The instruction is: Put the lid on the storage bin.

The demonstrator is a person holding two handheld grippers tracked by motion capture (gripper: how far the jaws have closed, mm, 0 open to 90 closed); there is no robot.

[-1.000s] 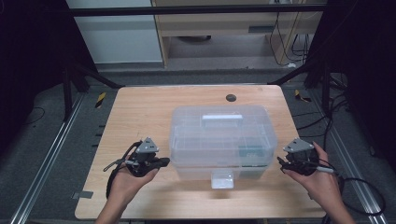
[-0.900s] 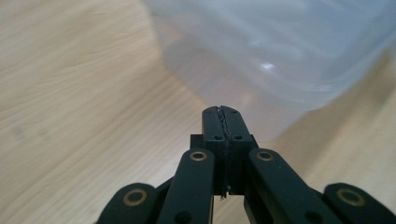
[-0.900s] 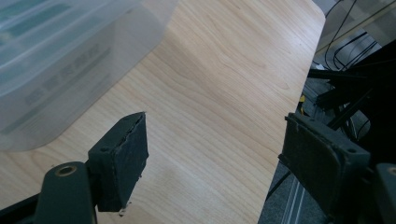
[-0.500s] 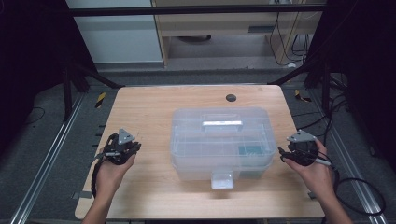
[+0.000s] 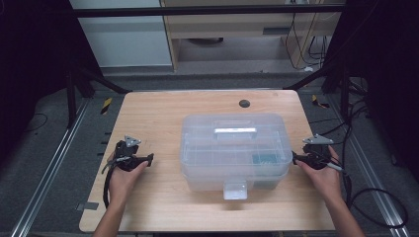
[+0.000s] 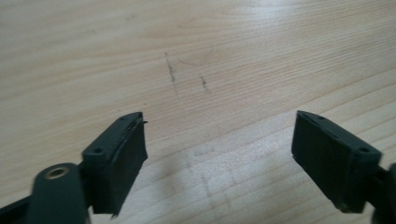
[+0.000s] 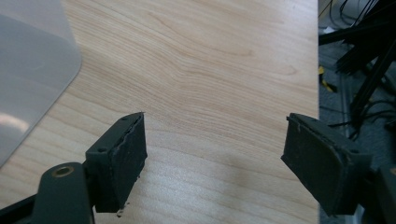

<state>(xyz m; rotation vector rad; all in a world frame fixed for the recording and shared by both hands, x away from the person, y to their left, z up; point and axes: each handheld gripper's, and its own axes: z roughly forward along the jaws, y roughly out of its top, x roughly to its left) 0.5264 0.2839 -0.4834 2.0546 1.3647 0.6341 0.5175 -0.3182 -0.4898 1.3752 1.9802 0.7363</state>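
A clear plastic storage box (image 5: 234, 148) with a shut lid, a handle on top and a front latch sits in the middle of the wooden table (image 5: 158, 113); something teal shows through its right side. My left gripper (image 5: 148, 159) rests on the table well left of the box, open, with bare wood between its pads (image 6: 116, 163). My right gripper (image 5: 295, 159) sits just off the box's right end, also open and holding nothing (image 7: 215, 163). The box's rounded corner (image 7: 32, 70) appears at the left in the right gripper view.
A dark round hole (image 5: 244, 103) is set in the table behind the box. The table's right edge (image 7: 318, 70) lies close to the right gripper, with cables and black frame legs on the floor beyond. Pencil-like marks (image 6: 173, 74) cross the wood ahead of the left gripper.
The left gripper has drawn away from the box's left end toward the left side of the table. The right gripper has stayed beside the box's right end, lifting slightly farther up the table.
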